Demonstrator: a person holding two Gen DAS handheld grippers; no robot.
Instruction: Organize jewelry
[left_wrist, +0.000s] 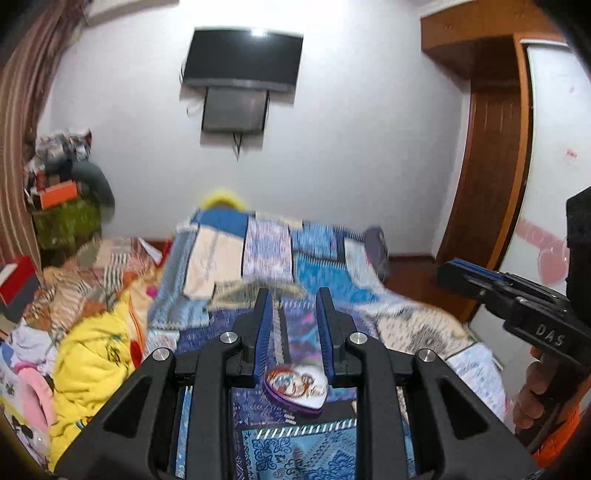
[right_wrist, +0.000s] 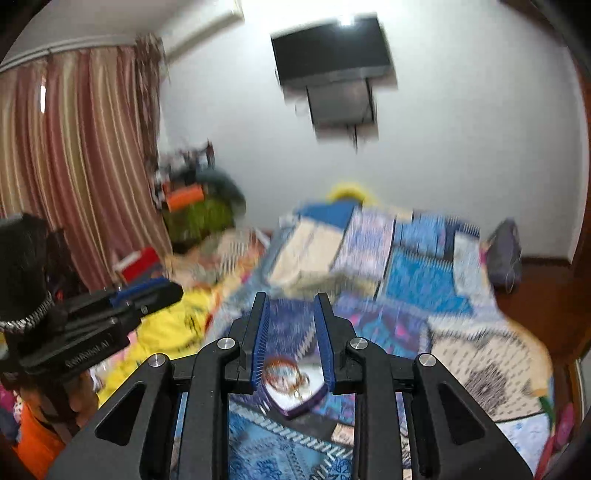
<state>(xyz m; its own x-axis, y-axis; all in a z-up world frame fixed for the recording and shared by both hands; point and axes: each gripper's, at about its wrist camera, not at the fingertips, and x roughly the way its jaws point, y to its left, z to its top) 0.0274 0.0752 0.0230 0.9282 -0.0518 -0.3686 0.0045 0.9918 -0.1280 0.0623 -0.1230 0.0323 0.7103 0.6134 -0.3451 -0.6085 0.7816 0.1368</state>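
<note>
A purple, heart-shaped jewelry box (left_wrist: 295, 387) with a white inside lies open on the patterned bedspread. Thin rings or bangles lie inside it. It also shows in the right wrist view (right_wrist: 295, 384). My left gripper (left_wrist: 295, 295) is open and empty, its blue-padded fingers well apart, and the box lies low between the bases of the fingers. My right gripper (right_wrist: 290, 299) is open and empty in the same way. The right gripper also shows at the right edge of the left wrist view (left_wrist: 448, 271). The left gripper shows at the left in the right wrist view (right_wrist: 173, 290).
A bed with a blue patchwork spread (left_wrist: 269, 254) fills the middle. Yellow and striped bedding (left_wrist: 92, 350) is piled on its left. A television (left_wrist: 243, 59) hangs on the far wall. A wooden wardrobe (left_wrist: 491, 147) stands at the right, curtains (right_wrist: 74, 166) at the left.
</note>
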